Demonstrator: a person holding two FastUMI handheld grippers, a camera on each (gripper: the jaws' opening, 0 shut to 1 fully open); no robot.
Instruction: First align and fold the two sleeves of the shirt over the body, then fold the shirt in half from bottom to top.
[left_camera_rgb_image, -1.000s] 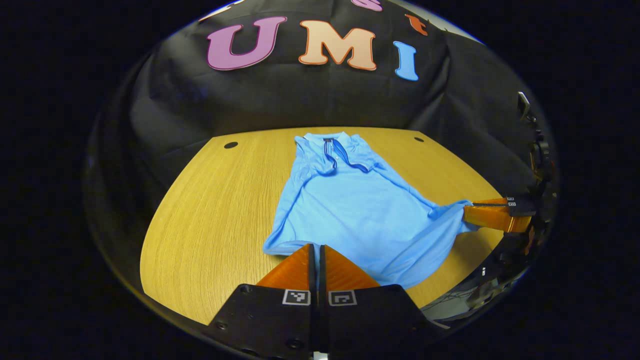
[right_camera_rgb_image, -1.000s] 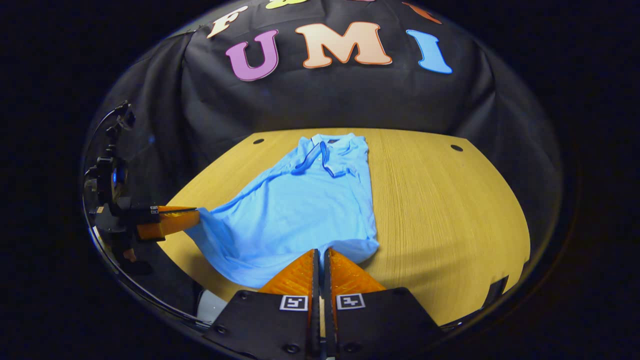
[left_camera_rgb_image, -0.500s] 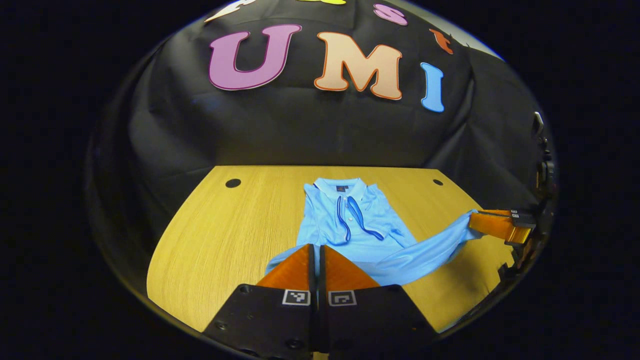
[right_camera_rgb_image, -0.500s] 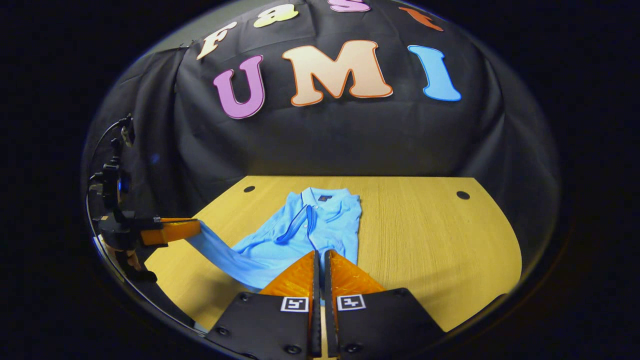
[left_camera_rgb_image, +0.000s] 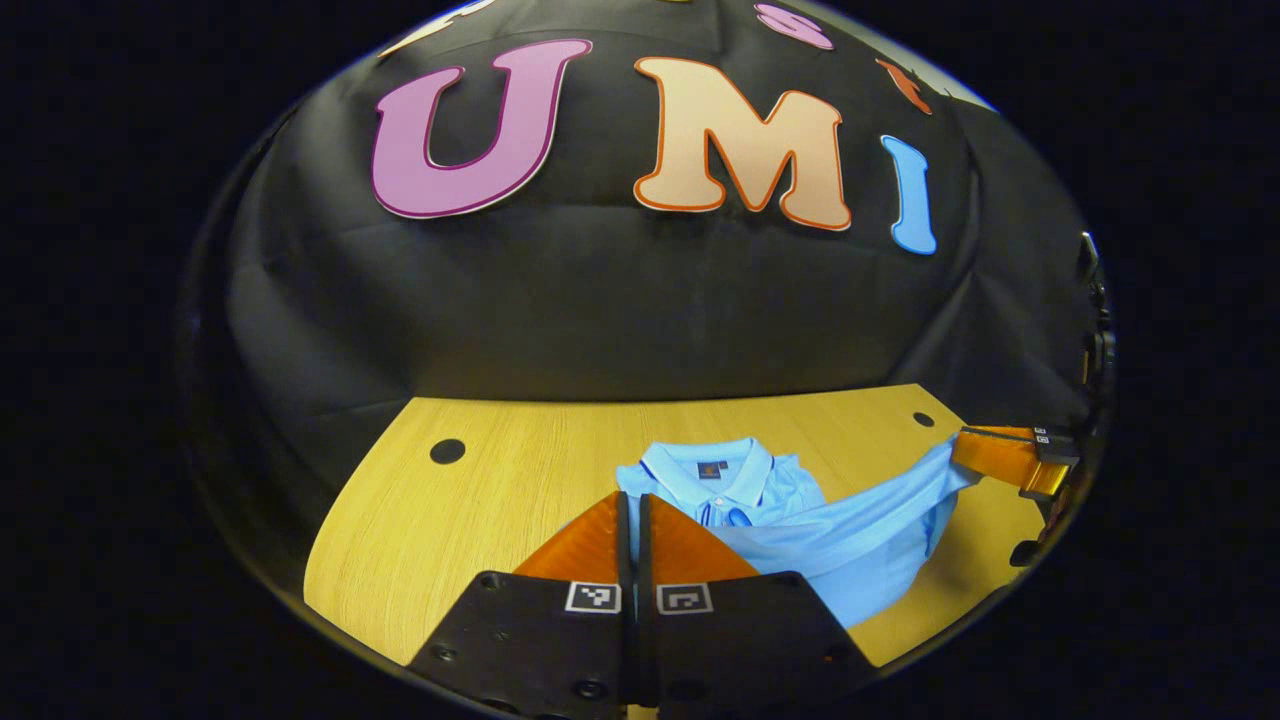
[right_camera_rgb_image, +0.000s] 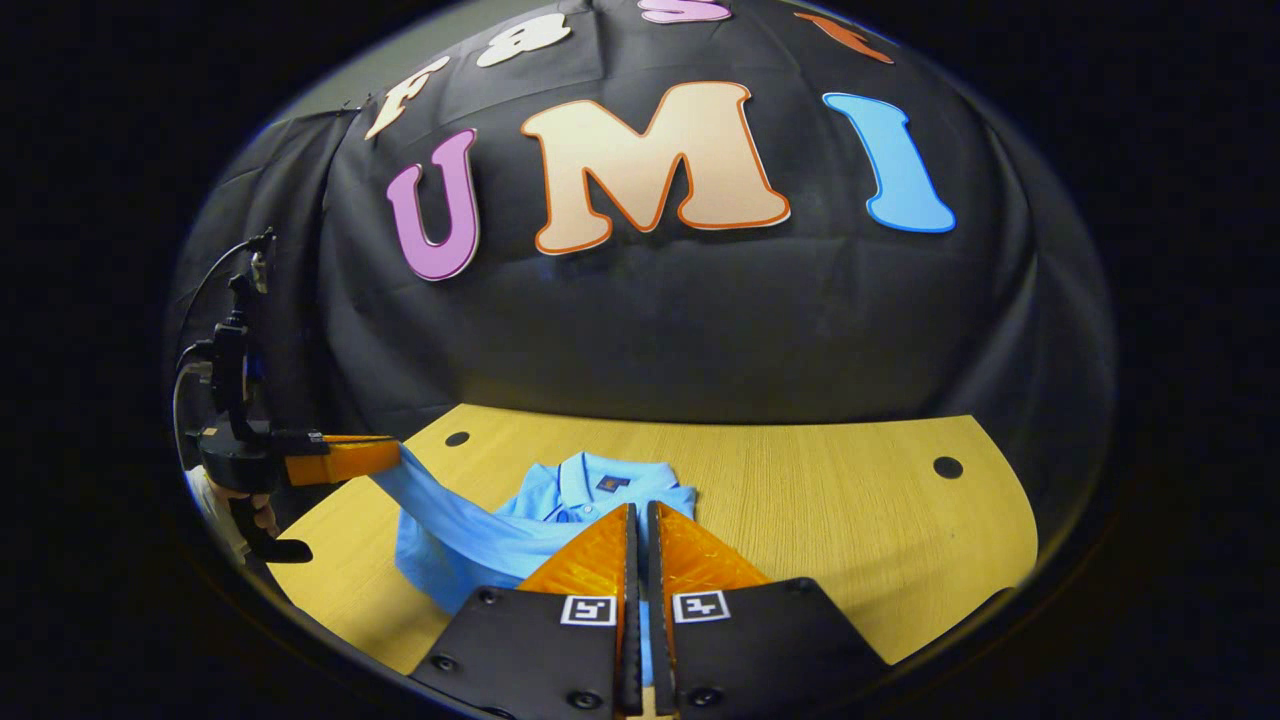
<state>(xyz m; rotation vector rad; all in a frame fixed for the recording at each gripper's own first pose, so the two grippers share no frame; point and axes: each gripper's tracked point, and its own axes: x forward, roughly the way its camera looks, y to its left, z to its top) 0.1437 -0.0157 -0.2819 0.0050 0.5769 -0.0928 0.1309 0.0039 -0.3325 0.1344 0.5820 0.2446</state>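
Blue shirt (left_camera_rgb_image: 850, 540) hem pinched in both tools — lower body hidden

Table (left_camera_rgb_image: 480, 500): wooden top, light yellow-brown grain, rounded edges; lower half of both views.
Grommet holes: dark round hole at left (left_camera_rgb_image: 447, 451) and smaller one at right (left_camera_rgb_image: 923, 420) in left gripper view; in right gripper view, one at left (right_camera_rgb_image: 457, 438), one at right (right_camera_rgb_image: 947, 467).
Booth wall (right_camera_rgb_image: 700, 320): black cloth, creased, behind table's far edge, upper half of both views.

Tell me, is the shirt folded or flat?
Half folded: both grippers hold the shirt's bottom hem lifted over its body, near the collar, not laid down yet.
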